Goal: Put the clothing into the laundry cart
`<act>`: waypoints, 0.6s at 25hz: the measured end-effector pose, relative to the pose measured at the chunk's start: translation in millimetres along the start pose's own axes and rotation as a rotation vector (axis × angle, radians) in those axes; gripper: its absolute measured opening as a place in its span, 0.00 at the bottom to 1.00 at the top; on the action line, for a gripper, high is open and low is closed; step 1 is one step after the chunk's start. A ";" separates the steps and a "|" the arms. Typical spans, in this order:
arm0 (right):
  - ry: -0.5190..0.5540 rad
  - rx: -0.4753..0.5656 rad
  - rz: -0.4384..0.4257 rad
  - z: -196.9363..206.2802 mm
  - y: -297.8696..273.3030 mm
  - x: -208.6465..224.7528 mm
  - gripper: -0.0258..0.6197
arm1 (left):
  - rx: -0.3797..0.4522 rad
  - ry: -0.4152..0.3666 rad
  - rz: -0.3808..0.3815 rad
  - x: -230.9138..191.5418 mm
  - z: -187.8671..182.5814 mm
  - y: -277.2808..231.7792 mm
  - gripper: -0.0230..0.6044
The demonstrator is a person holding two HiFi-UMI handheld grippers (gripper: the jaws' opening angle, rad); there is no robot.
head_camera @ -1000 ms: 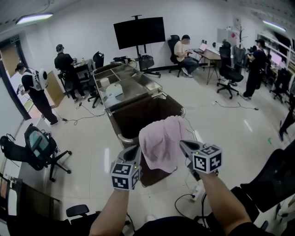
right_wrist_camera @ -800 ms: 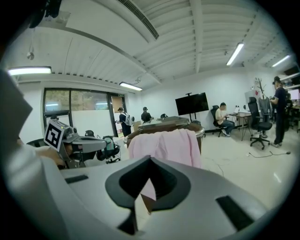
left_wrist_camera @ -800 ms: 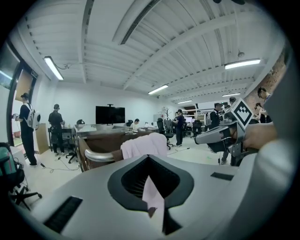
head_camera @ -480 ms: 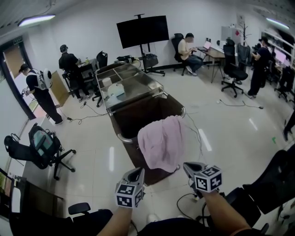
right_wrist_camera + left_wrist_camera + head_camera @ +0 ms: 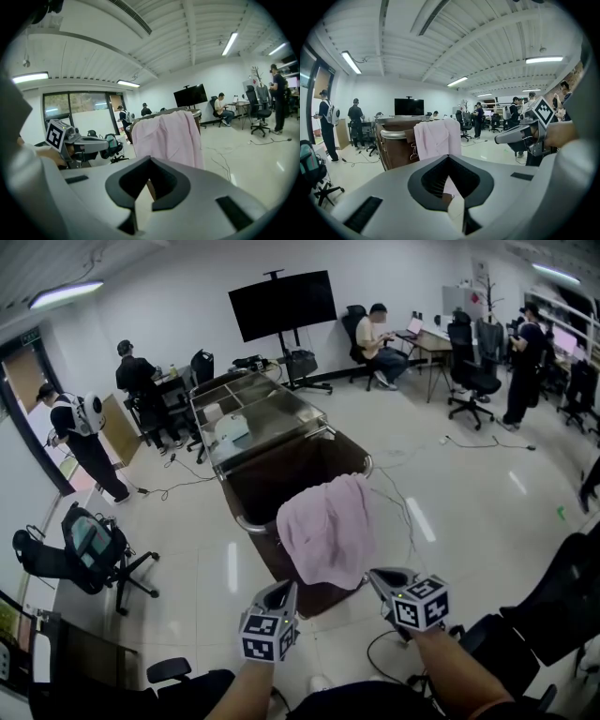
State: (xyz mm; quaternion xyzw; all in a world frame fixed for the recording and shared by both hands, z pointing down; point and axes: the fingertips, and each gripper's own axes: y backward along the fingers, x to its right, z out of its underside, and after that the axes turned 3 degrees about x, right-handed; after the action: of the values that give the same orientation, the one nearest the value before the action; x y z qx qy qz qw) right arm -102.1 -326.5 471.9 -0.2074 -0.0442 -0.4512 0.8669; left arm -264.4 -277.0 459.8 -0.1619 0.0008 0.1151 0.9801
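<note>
Open-plan office with a glossy pale floor (image 5: 469, 493); wall-side monitor (image 5: 283, 304) on a stand, office chairs, several people at desks. A compartmented steel surface (image 5: 258, 418) stands directly behind the brown laundry cart (image 5: 246, 521), touching its far end. The pink clothing (image 5: 323, 531) hangs draped over the cart's near rim, part inside, part down the outer wall. Left gripper (image 5: 284, 586) and right gripper (image 5: 376, 575) are held side by side just short of the cart, jaws pointing at the clothing but apart from it. Both pairs of jaws are pressed together, with nothing between them.
</note>
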 end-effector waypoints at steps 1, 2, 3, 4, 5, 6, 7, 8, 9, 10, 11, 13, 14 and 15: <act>0.001 0.003 -0.002 -0.7 -0.5 -0.6 0.04 | -0.003 -0.002 0.003 0.8 0.8 -0.8 0.04; 0.002 0.005 -0.002 -1.2 -1.0 -0.9 0.04 | -0.006 -0.003 0.005 1.2 1.7 -1.3 0.04; 0.002 0.006 -0.002 -1.6 -1.1 -1.1 0.04 | -0.008 -0.003 0.006 1.4 2.5 -1.3 0.04; 0.002 0.007 -0.001 -2.0 -0.9 -1.1 0.04 | -0.009 -0.003 0.007 1.9 2.9 -1.0 0.04; 0.002 0.008 -0.001 -2.8 -0.2 -1.0 0.04 | -0.009 -0.003 0.008 2.5 3.0 -0.7 0.04; 0.003 0.009 0.000 -3.9 0.5 -0.8 0.04 | -0.008 -0.004 0.010 3.3 3.1 -0.6 0.04; 0.004 0.010 0.000 -5.0 1.1 -0.6 0.04 | -0.008 -0.006 0.011 3.8 3.1 -0.4 0.04; 0.005 0.011 0.000 -6.2 1.5 -0.7 0.04 | -0.008 -0.007 0.012 4.0 3.3 -0.2 0.04; 0.005 0.011 -0.001 -7.2 1.6 -1.2 0.04 | -0.009 -0.008 0.012 3.8 3.5 0.1 0.04; 0.007 0.011 -0.003 -8.2 1.4 -1.8 0.04 | -0.011 -0.009 0.012 3.5 3.5 0.7 0.04; 0.009 0.010 -0.005 -9.1 0.9 -2.6 0.04 | -0.011 -0.009 0.012 3.3 3.4 1.2 0.04; 0.016 0.010 -0.008 -10.2 -0.3 -3.8 0.04 | -0.010 -0.010 0.012 2.9 3.6 1.8 0.04; 0.019 0.010 -0.009 -10.8 -1.2 -4.0 0.04 | -0.009 -0.012 0.013 2.6 3.7 1.7 0.04; 0.021 0.010 -0.010 -11.4 -2.3 -4.1 0.04 | -0.009 -0.013 0.013 2.0 3.7 1.5 0.04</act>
State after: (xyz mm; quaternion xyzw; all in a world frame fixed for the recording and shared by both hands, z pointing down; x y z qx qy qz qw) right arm -107.6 -329.2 461.2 -0.1980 -0.0385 -0.4576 0.8660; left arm -263.0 -274.0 462.7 -0.1654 -0.0052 0.1225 0.9786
